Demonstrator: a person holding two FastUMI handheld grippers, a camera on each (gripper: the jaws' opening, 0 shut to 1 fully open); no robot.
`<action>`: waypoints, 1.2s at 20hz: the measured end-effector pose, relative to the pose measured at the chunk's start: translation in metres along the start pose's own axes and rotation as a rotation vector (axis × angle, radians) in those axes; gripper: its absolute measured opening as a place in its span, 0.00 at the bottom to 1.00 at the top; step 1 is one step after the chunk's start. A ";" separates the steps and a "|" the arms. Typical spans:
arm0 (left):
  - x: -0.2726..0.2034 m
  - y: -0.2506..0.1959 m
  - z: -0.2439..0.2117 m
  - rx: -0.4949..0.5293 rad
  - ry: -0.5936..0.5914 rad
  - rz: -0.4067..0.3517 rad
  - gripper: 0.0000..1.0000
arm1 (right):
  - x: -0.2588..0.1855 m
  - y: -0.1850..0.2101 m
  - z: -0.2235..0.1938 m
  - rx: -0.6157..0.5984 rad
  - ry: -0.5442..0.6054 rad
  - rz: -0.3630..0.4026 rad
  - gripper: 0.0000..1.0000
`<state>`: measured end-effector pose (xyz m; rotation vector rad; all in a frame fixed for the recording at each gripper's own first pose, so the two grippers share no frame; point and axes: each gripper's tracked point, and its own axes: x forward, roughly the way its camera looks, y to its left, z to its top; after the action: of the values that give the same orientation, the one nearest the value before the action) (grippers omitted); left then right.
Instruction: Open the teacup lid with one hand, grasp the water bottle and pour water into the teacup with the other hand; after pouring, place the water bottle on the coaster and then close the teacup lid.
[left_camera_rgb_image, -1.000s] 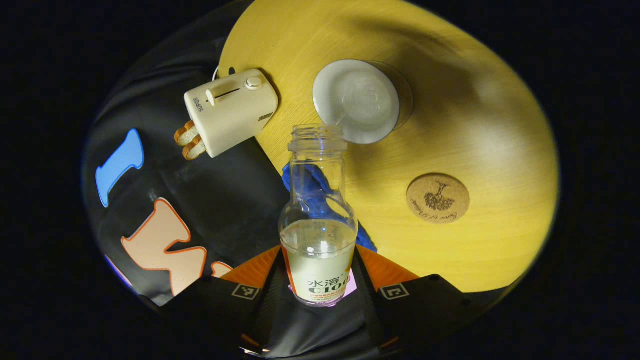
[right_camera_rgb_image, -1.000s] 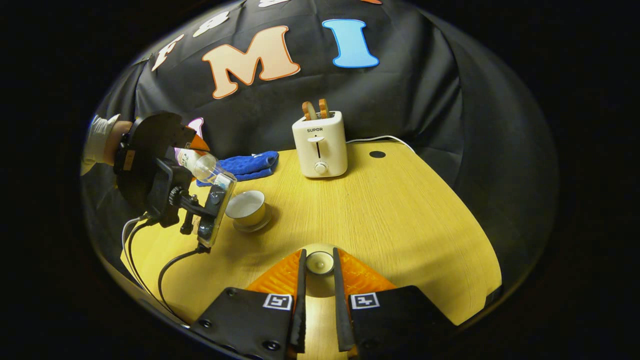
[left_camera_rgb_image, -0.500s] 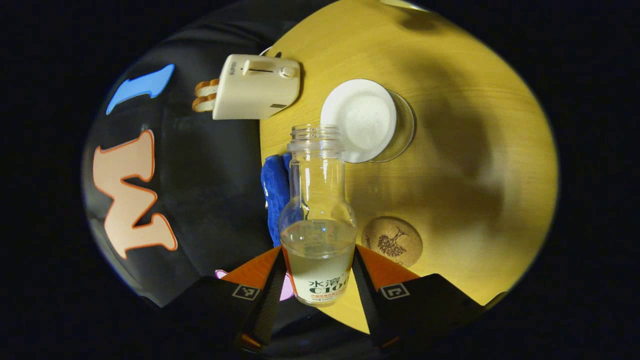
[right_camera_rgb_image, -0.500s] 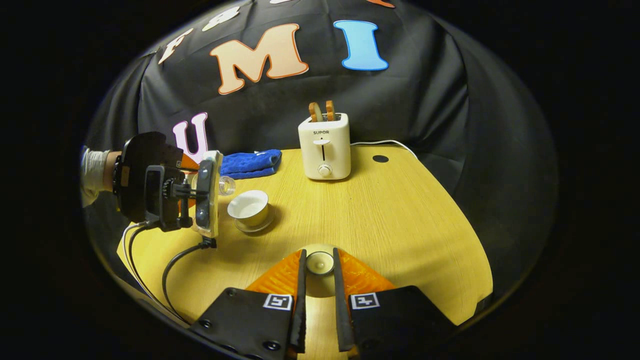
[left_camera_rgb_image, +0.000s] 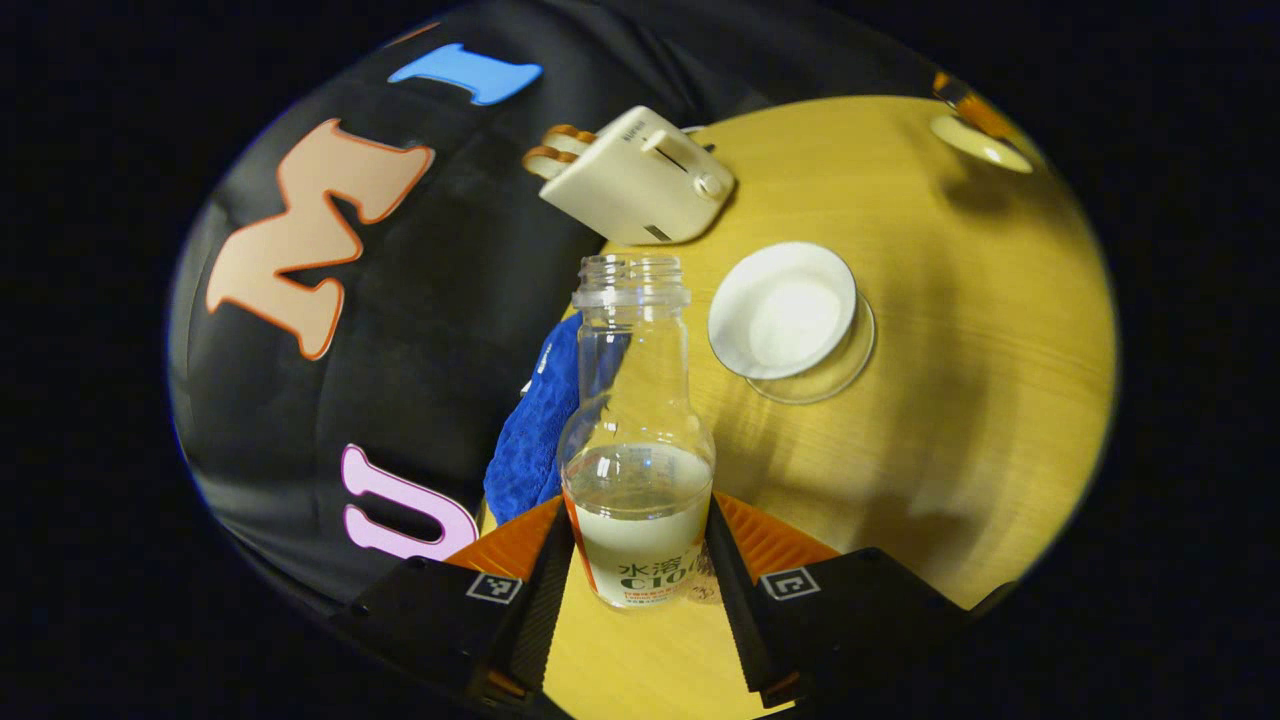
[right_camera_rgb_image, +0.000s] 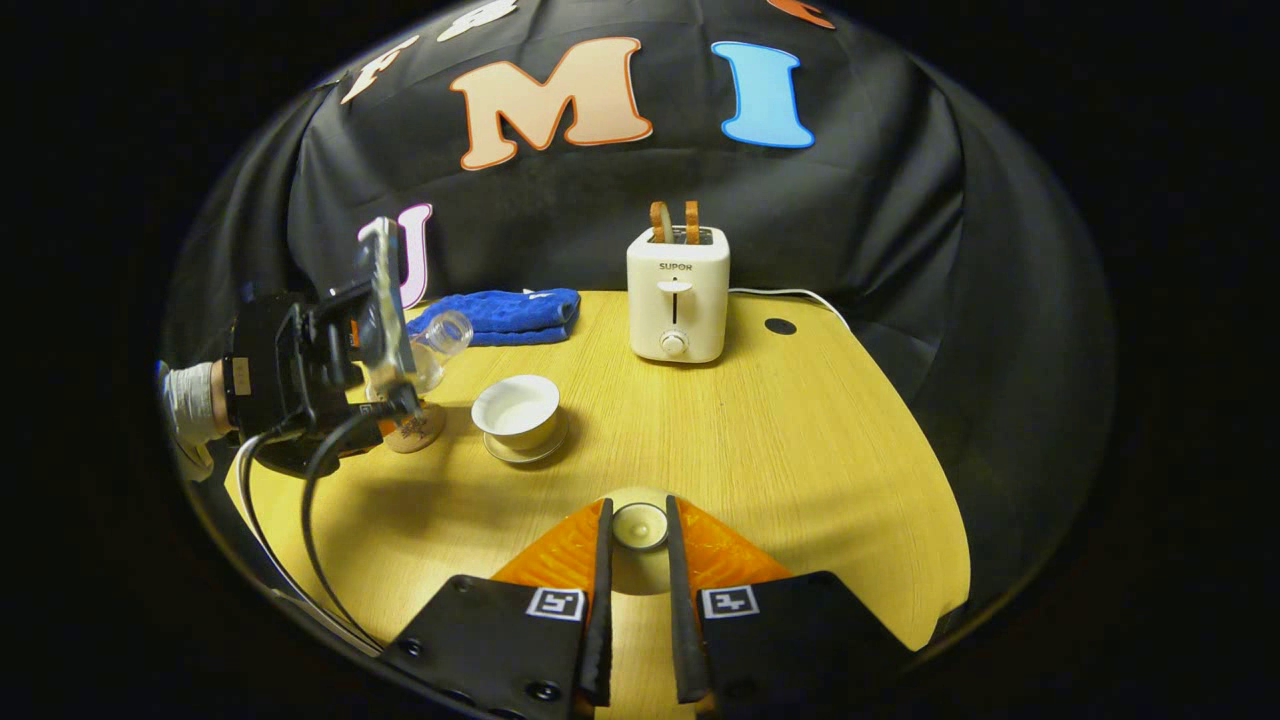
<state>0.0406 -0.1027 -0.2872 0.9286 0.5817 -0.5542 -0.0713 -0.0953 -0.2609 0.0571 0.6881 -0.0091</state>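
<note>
In the left gripper view the left gripper (left_camera_rgb_image: 635, 560) is clamped on the bottle (left_camera_rgb_image: 637, 470), both fingers pressed to its labelled base, the neck open and uncapped. A second ago the cup (left_camera_rgb_image: 782, 310) sat straight beyond the bottle's mouth in the upper middle of the frame; now it lies to the right of the neck, and the bottle stands nearly upright in the right gripper view rather than tipped over the cup. So the pour looks finished and the bottle is coming away. The liquid sits level in its lower half.

The coaster (right_camera_rgb_image: 412, 430) shows at left of centre in the right gripper view, just left of the cup (right_camera_rgb_image: 518, 412) and directly under the bottle (right_camera_rgb_image: 432, 345) and the left gripper (right_camera_rgb_image: 385, 385). Whether the bottle's base already touches the coaster I cannot tell; it is close above it at least.

The right gripper (right_camera_rgb_image: 638, 560) hangs at lower centre of its own view, jaws nearly closed on the lid (right_camera_rgb_image: 638, 525), which it holds by the knob well in front of the cup. The cup stands open on its saucer, white inside. The toaster (right_camera_rgb_image: 677, 305) and blue cloth (right_camera_rgb_image: 500, 315) sit at the back, clear of the work.

What remains, by my judgement: set the bottle down, release it, then bring the lid back over the cup.
</note>
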 end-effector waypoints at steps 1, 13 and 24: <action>0.000 0.000 0.003 -0.064 -0.041 0.009 0.70 | -0.001 0.004 0.000 -0.010 0.003 0.000 0.26; 0.011 0.011 0.000 -0.575 -0.254 0.084 0.72 | -0.003 0.051 0.008 -0.118 0.035 0.016 0.28; 0.003 0.009 -0.027 -0.714 -0.238 0.079 0.76 | -0.002 0.083 0.025 -0.140 0.020 0.045 0.28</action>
<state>0.0433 -0.0757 -0.2970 0.2033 0.4728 -0.3363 -0.0541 -0.0143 -0.2363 -0.0614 0.7055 0.0829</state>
